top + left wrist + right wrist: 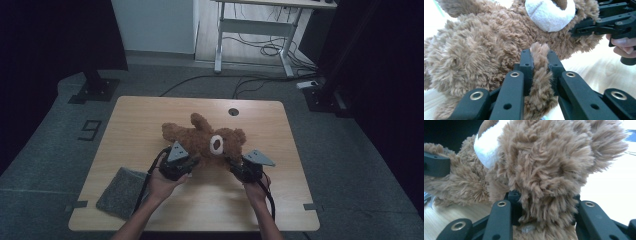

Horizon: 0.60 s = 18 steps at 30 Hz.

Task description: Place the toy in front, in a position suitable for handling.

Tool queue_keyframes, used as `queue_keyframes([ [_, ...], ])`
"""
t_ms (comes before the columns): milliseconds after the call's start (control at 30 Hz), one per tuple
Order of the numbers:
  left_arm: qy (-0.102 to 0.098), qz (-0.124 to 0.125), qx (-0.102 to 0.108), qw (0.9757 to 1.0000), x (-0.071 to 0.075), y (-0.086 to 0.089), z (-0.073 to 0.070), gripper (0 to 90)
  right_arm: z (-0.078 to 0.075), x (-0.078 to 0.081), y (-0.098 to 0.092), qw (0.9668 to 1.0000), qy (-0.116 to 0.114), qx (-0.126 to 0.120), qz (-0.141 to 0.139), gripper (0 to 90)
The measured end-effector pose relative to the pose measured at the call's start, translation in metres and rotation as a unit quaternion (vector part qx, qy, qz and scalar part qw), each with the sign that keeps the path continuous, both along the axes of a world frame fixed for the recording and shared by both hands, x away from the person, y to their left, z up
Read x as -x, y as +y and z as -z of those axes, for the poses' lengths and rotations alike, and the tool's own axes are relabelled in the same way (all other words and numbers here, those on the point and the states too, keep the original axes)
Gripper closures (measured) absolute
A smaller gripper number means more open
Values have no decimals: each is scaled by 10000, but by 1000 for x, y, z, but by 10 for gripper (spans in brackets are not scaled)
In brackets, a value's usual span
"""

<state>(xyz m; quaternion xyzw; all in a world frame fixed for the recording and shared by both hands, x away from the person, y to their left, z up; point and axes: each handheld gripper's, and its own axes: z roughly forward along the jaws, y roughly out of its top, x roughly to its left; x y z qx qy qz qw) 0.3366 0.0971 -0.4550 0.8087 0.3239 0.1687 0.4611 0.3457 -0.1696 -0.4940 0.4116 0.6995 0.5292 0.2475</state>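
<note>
A brown plush teddy bear with a white muzzle lies on its back in the middle of the wooden table. My left gripper is at the bear's near left side, shut on a furry limb of the bear, which is pinched between the black jaws. My right gripper is at the bear's near right side, shut on a thick tuft of the teddy bear by its head. In the left gripper view the teddy bear fills the frame and the right gripper's black body shows at the upper right.
A grey cloth pad lies on the table's near left corner. A round cable hole sits near the far edge. Beyond the table stand a white desk frame and loose cables on the floor.
</note>
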Motion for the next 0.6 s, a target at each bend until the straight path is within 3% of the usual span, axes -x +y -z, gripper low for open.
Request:
queue_keyframes([
  [300, 123, 130, -20, 9998, 5, -13, 11, 787, 10, 3, -21, 9991, 386, -88, -121, 592],
  [600, 210, 196, -29, 9996, 8, -22, 19, 784, 19, 4, -34, 9979, 617, -142, -118, 529],
])
